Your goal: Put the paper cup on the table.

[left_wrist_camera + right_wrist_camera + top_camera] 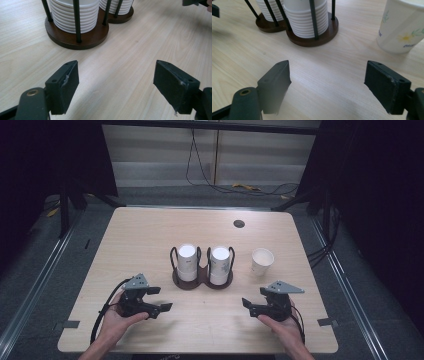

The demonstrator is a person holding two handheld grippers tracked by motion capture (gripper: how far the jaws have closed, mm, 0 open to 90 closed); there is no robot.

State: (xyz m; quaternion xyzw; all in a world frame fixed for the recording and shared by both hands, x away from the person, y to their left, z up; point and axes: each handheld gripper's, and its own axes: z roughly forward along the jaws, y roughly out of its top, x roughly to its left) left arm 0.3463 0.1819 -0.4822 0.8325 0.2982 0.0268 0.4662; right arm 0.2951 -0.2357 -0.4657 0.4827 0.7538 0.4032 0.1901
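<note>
Hand-held gripper (327, 87) near loose cup (403, 27), cup rack (312, 37).

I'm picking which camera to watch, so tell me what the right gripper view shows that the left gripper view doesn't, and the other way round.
Right gripper view alone: the loose paper cup with a flower print, standing upright on the table beside the holder. Left gripper view alone: the other gripper's dark jaw tip at its top right corner. Shared: the wooden two-ring cup holder with black rods, both stacks of white cups, the pale wooden table, and each view's own black jaws standing apart with nothing between them.
</note>
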